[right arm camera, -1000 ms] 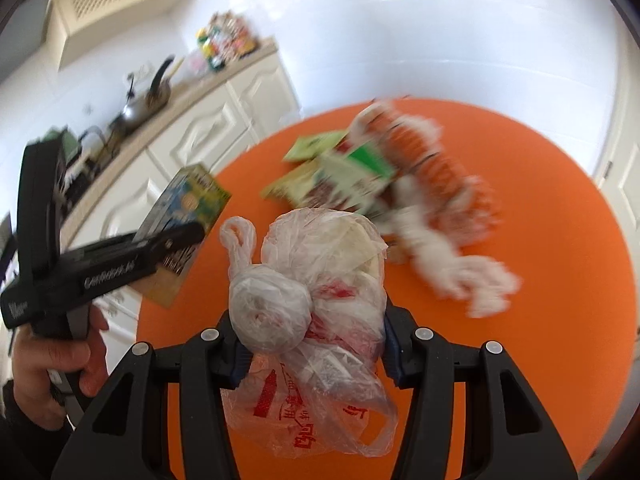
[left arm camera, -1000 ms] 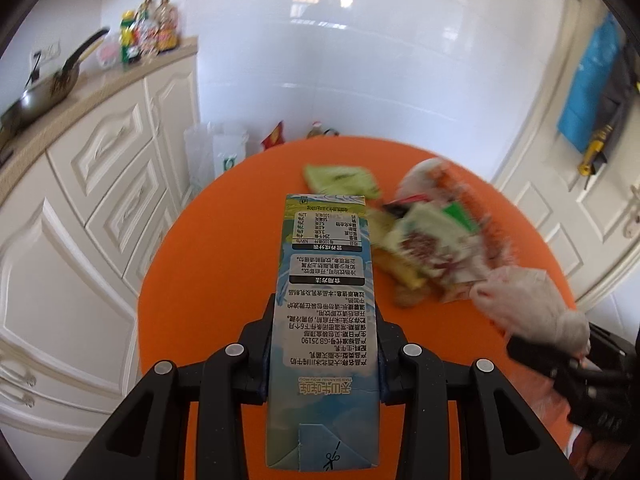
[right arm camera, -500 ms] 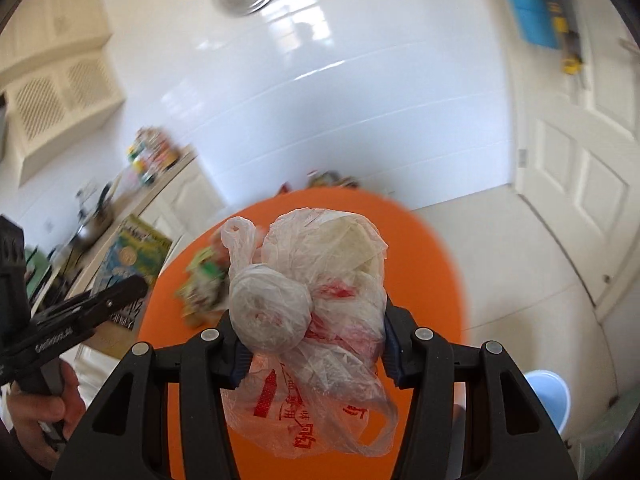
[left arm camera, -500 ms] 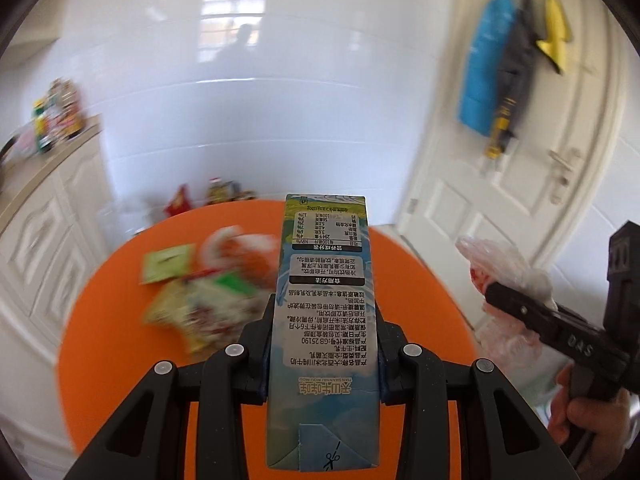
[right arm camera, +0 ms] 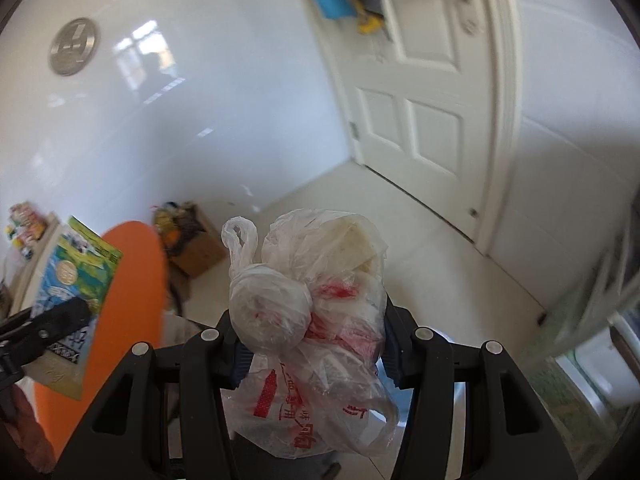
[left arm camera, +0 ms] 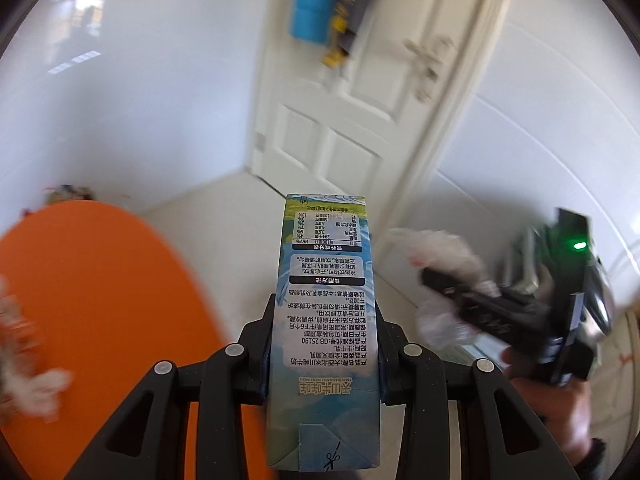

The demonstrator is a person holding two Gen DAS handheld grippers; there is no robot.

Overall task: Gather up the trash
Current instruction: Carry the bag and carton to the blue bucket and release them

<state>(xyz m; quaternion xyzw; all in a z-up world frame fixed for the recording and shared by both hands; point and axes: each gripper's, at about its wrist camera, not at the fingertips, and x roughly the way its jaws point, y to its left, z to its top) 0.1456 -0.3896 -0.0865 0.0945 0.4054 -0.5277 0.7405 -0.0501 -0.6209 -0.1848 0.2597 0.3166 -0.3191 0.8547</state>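
My left gripper (left arm camera: 324, 332) is shut on a tall blue-and-green milk carton (left arm camera: 326, 316) that stands up between its fingers, printed label facing the camera. My right gripper (right arm camera: 310, 328) is shut on a knotted clear plastic bag (right arm camera: 312, 320) with red print, stuffed with trash. In the left wrist view the right gripper (left arm camera: 448, 288) shows at the right with its bag (left arm camera: 436, 252), held by a hand (left arm camera: 560, 412). The right wrist view catches the carton (right arm camera: 76, 276) at the left edge. Both are held off the orange table (left arm camera: 88, 292), above the floor.
A white door (right arm camera: 424, 92) with blue, grey and yellow items hanging on it stands ahead. A cardboard box (right arm camera: 192, 240) of clutter sits on the pale floor by the wall. Blurred trash (left arm camera: 20, 344) lies on the table's left edge. A bit of blue rim (right arm camera: 386, 380) shows under the bag.
Both views have swung right, away from the table and its trash pile, toward the door and open floor. The carton and the bag have stayed gripped throughout.
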